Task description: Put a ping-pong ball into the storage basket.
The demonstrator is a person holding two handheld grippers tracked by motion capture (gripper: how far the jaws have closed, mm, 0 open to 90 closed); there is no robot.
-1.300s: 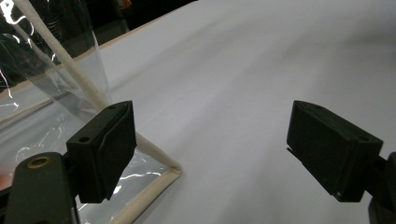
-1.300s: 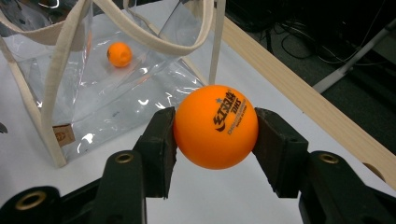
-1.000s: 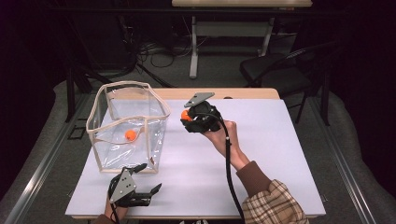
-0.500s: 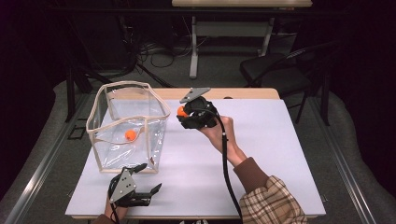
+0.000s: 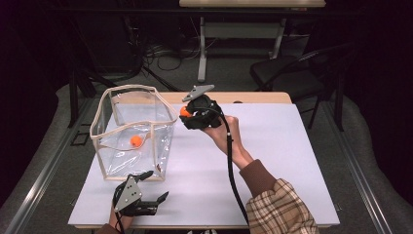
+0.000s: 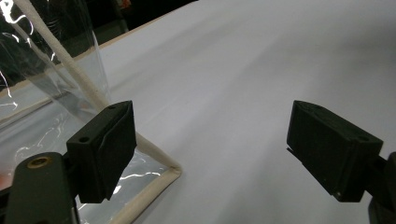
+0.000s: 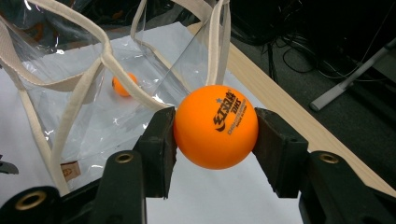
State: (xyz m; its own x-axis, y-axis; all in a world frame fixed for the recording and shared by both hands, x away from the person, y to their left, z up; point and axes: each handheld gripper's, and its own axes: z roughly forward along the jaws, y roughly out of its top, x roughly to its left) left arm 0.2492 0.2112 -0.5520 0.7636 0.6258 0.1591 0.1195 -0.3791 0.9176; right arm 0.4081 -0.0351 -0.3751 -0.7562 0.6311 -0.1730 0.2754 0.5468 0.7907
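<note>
On the white table (image 5: pixel 272 161) stands a clear bag (image 5: pixel 131 131) (one orange ball (image 5: pixel 136 141) inside). Just beside its rim, the raised right gripper (image 5: pixel 187 114) clamps a second orange ball (image 7: pixel 215 126), forearm stretched forward. The left gripper (image 5: pixel 153 187) rests near the bag's front corner, jaws wide and empty.

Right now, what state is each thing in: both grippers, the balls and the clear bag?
Right gripper: shut on the held orange ball, raised beside the bag's rim.
Held orange ball: clamped between both jaws, off the table.
Left gripper: open, nothing between its jaws, at the bag's near bottom corner.
Clear bag: upright, mouth open.
Second orange ball: lying inside the bag.
</note>
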